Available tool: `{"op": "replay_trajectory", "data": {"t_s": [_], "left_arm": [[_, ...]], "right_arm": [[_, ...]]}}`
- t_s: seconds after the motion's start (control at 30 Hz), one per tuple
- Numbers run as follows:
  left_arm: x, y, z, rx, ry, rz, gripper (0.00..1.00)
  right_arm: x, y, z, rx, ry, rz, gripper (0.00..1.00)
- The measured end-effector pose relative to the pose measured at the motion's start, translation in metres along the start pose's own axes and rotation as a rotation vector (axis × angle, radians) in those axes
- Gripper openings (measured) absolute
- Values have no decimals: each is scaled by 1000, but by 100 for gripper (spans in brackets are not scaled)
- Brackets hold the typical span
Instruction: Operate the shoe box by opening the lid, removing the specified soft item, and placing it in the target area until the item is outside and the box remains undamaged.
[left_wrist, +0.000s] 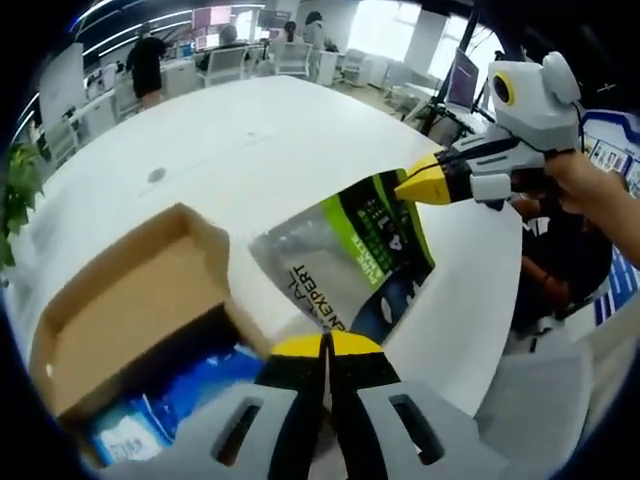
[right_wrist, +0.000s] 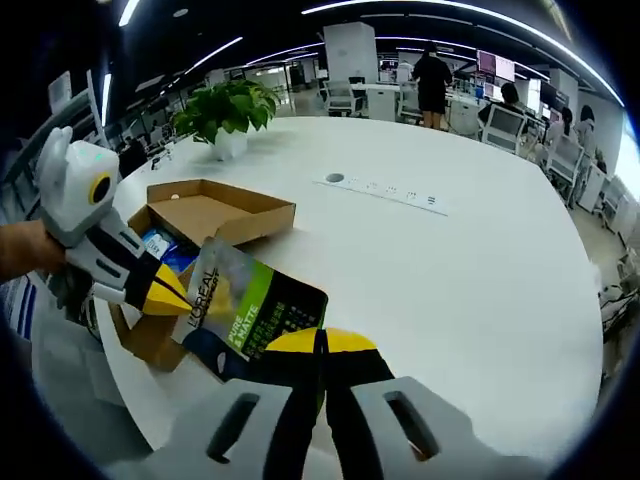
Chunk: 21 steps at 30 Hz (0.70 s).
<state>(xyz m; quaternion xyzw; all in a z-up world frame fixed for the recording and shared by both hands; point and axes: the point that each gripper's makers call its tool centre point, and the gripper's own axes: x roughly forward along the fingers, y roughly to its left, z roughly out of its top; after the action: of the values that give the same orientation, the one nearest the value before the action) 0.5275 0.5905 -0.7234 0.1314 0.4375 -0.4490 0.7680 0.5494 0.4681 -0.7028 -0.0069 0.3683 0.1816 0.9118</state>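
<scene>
While both grippers pinched the L'Oréal pouch (right_wrist: 250, 310), it hung outside the shoe box (right_wrist: 205, 215), just beside its open lid, over the white table (right_wrist: 430, 260). Left gripper (left_wrist: 326, 345) clenched one pouch edge, right gripper (right_wrist: 322, 342) the opposite edge. Blue packs (left_wrist: 150, 420) sat inside the box.

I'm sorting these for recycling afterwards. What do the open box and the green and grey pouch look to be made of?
The box looks like plain brown cardboard, matte, with raw cut edges on its raised lid. The pouch seems to be thin plastic film, possibly foil-lined: its grey panel is glossy with creases, and it bends softly where the left gripper and right gripper hold it.
</scene>
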Motion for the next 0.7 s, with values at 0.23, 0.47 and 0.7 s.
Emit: {"op": "replay_trajectory", "data": {"t_s": [0.23, 0.47, 0.7], "left_arm": [[14, 0, 5, 61, 49, 9, 0], [29, -1, 3, 125, 108, 19, 0], [43, 4, -6, 208, 209, 51, 0]], "right_arm": [[10, -13, -6, 22, 16, -8, 0], [22, -23, -18, 52, 34, -10, 0], [36, -26, -30, 72, 51, 2, 0]]}}
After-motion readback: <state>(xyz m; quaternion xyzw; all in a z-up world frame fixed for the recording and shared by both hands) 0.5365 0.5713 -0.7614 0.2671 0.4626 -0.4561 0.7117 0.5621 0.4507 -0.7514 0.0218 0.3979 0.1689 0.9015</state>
